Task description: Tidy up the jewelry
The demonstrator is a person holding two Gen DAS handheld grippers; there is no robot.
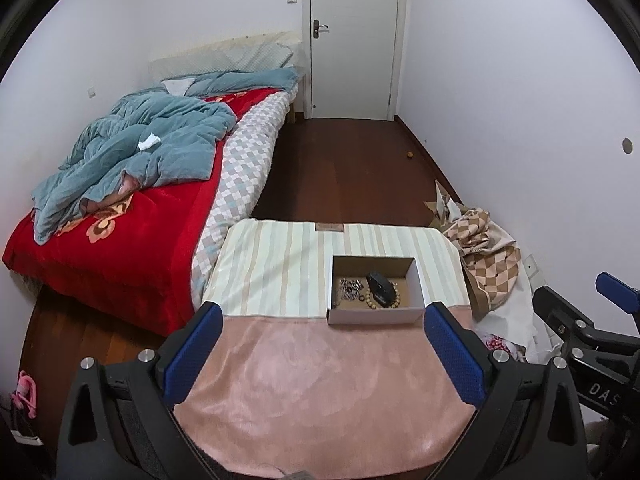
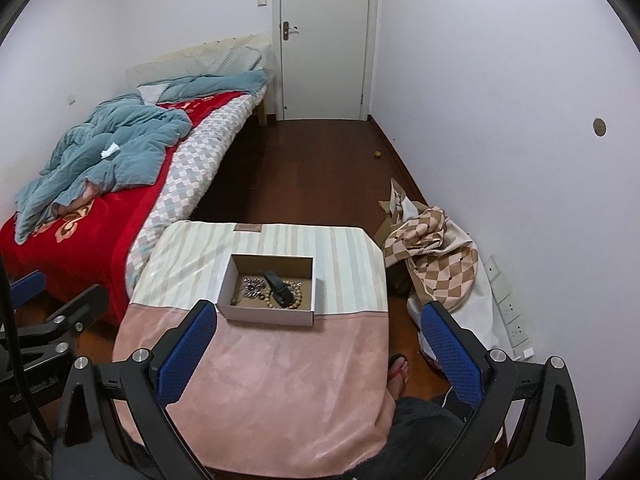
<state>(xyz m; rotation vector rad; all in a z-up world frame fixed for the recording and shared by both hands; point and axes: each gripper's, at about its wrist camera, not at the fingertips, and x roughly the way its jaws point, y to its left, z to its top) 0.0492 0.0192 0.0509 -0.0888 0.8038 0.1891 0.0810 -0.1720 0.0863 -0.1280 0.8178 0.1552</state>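
Both grippers parted, holding nothing, above near table edge.
Table (image 1: 320, 380) carries cardboard box (image 1: 374, 314); inside lie a bead bracelet (image 1: 380, 302), black case (image 1: 380, 282) and small metal jewelry (image 1: 350, 288). Left gripper (image 1: 322, 354) and right gripper (image 2: 316, 354): jaws apart.

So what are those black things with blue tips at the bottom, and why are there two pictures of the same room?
Those are two grabbing tools, like big tweezers. A person holds one in each hand, and each tool has a little camera looking forward along its blue fingers. One picture comes from the left gripper, the other from the right gripper. That is why the room shows twice, slightly shifted. Both are open and hold nothing. In front of them is a table covered with a pink and striped cloth. On it sits an open cardboard box. Inside lie a wooden bead bracelet, some small shiny jewelry pieces and a black item I cannot identify. A bed stands to the left.
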